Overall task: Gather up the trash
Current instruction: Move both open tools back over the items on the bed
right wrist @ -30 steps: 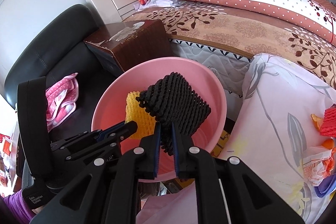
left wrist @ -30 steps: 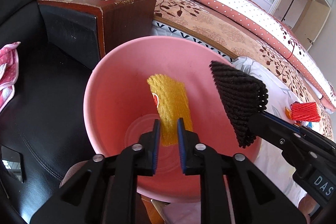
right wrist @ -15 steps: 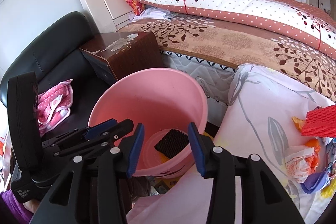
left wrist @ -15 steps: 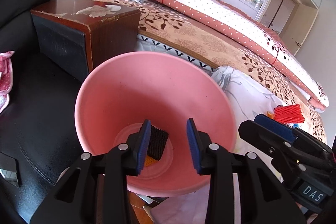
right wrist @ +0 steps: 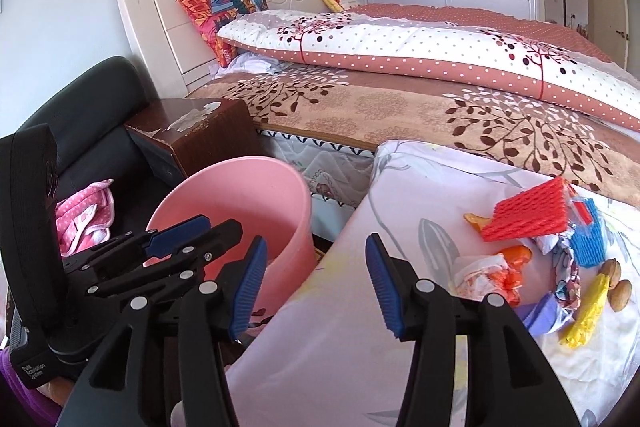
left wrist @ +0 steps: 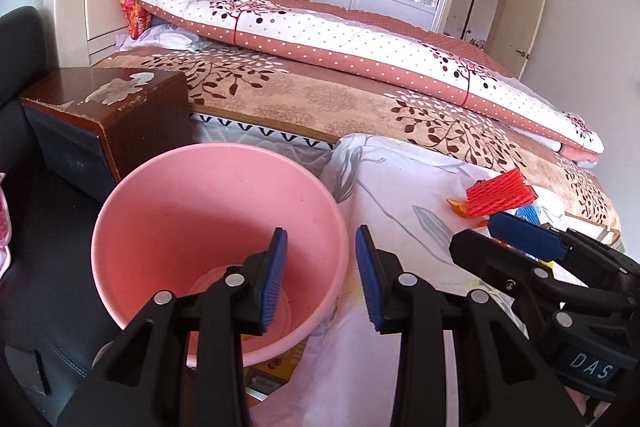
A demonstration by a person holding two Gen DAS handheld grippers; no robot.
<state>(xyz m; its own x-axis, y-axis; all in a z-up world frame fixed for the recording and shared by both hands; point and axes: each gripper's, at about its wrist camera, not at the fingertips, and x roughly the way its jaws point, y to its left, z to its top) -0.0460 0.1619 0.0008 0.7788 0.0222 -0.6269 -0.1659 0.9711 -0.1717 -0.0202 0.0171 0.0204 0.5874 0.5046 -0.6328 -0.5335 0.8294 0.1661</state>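
The left claw (left wrist: 320,277) stands with its jaws apart and nothing between them, hovering over the near right rim of the pink bucket (left wrist: 168,211). The right claw (right wrist: 314,285) is opening, its jaws wide and empty, above the near left edge of the desk (right wrist: 320,347) draped in a pale floral cloth. The bucket sits on the floor just left of that desk, beside a dark wooden nightstand (left wrist: 120,107) and a black sofa (right wrist: 88,115); a dark scrap shows at its bottom, mostly hidden behind the left claw's finger. The remaining trash lies on the right part of the desk: a red foam net (right wrist: 528,213) at the far side, with a blue foam net (right wrist: 588,243), crumpled wrappers (right wrist: 492,273), a yellow foam net (right wrist: 586,311), orange peel (right wrist: 474,217) and two walnuts (right wrist: 618,283) near it. A bed (right wrist: 400,107) with a dotted quilt stretches beyond.
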